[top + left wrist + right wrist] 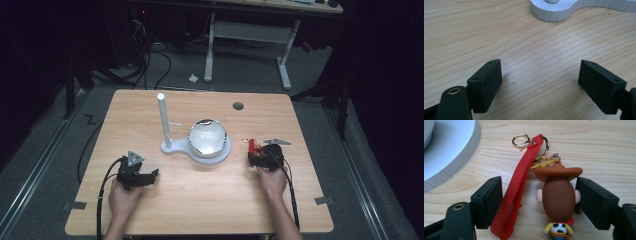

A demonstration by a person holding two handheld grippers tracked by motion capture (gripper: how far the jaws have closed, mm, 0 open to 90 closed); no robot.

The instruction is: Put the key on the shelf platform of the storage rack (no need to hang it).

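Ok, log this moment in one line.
left gripper: open, over bare table | right gripper: open, jaws around cowboy keychain | stand: untouched

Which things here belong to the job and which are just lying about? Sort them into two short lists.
Likely in the job, judging by where the tongs are:
- cowboy keychain with red strap, between the open right tongs
- white stand with upright post
- dome on the stand

Lying about:
- paper scrap on the floor
- left tongs, open over bare table
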